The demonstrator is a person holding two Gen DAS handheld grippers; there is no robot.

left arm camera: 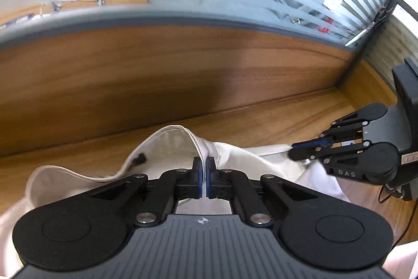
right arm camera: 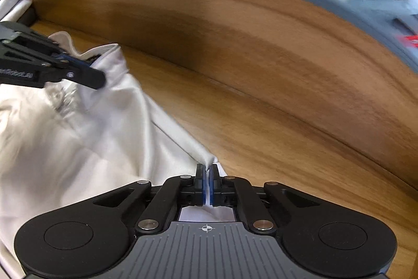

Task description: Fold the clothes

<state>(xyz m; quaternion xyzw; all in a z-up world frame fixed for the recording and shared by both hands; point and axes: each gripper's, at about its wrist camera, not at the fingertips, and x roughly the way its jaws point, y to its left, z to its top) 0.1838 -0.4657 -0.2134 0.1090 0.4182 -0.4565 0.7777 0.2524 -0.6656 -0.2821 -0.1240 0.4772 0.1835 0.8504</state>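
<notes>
On the desk (right arm camera: pixel 261 122), below its wooden back panel (left arm camera: pixel 156 75), a white garment (right arm camera: pixel 91 135) lies rumpled, the left gripper (left arm camera: pixel 204 164) clamped on its collar edge and the right gripper (right arm camera: pixel 207 170) pinched on a fold nearer the panel's right end.

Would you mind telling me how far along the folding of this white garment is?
Done: both grips are made. The left gripper is shut on the white garment near its collar, and the right gripper is shut on a corner of its edge. In hand: the cloth hangs bunched between them over the wooden desk. Left: no neat fold shows yet, so the folding itself remains.
</notes>
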